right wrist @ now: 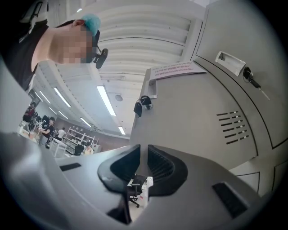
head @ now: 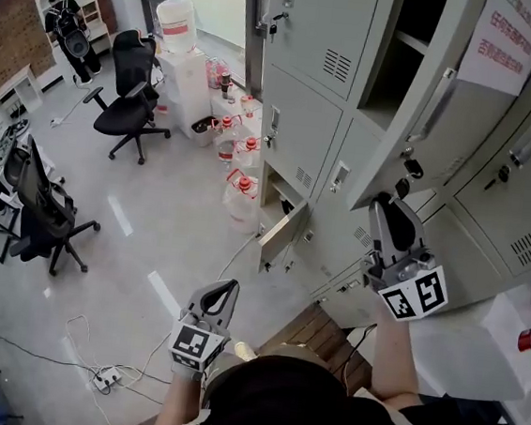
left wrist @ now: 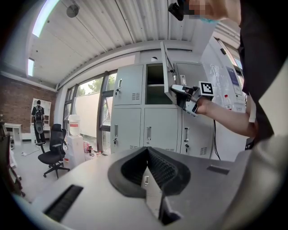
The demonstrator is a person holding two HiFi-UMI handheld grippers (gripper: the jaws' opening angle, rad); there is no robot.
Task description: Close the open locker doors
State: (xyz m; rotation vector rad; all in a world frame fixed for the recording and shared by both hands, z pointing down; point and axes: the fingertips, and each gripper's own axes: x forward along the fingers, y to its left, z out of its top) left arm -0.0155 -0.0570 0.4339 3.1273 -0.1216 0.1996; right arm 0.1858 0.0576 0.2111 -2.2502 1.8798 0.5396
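**Door face lies just ahead of the right gripper**

The tall pale grey metal locker door (head: 464, 115) in the upper row stands swung out from its dark open compartment (head: 406, 42). It is hinged on the side nearer the closed neighbouring lockers. Its long axis is upright, and its outer face carries a recessed handle (head: 435, 102) and a white paper notice (head: 505, 39). That face is turned toward the right gripper (head: 390, 211), which is raised just beside the door's lower free corner and tilted upward. Whether it touches the metal cannot be told. Its jaws are pressed together with nothing between them, so it would work as a blunt pusher against the face, sweeping the free edge back toward the compartment.

The left gripper (head: 222, 292) hangs low and well apart from that door, its jaws also together and empty. A smaller grey door (head: 282, 232) in the bottom row stands ajar, and the left gripper is the nearer tool for it. The right hand looks best placed for the upper door.
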